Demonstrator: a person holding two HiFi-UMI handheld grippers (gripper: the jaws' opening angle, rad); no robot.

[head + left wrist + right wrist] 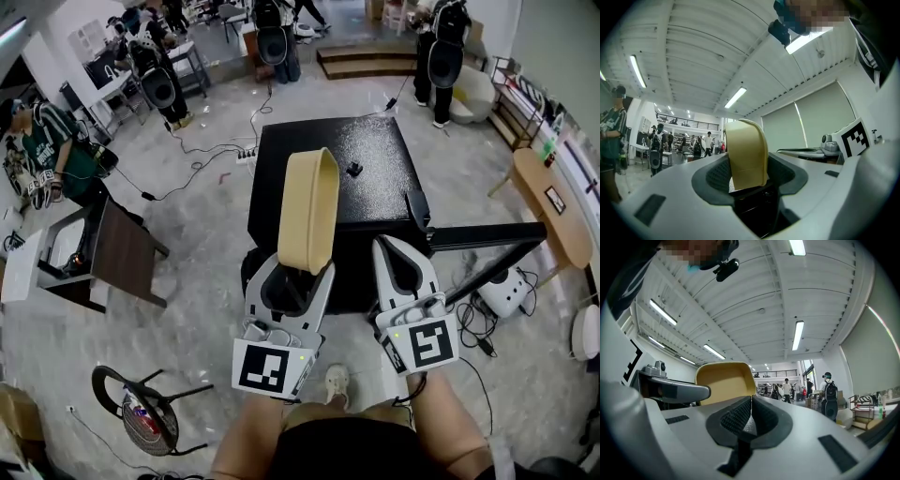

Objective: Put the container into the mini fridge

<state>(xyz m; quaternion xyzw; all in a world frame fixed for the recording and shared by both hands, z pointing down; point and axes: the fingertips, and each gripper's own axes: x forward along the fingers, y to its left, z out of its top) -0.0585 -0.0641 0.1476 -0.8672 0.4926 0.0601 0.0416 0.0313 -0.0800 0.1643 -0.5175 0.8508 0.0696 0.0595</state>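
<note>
Tan container (309, 211) standing on edge, hovering over near side of black mini fridge (375, 159). Left gripper (305, 265) fingers gripping its near end. Right gripper (386, 246) fingers pressing together, holding nothing, just right of container.

At frame centre the container (309, 208) stands on edge in the left hand-held gripper (301, 269), with the right hand-held gripper (388, 246) just right of it, the mini fridge (314, 150) behind both, its door (487, 236) out to the right, and a fan (141, 411) on the floor (202, 248) at lower left.
</note>
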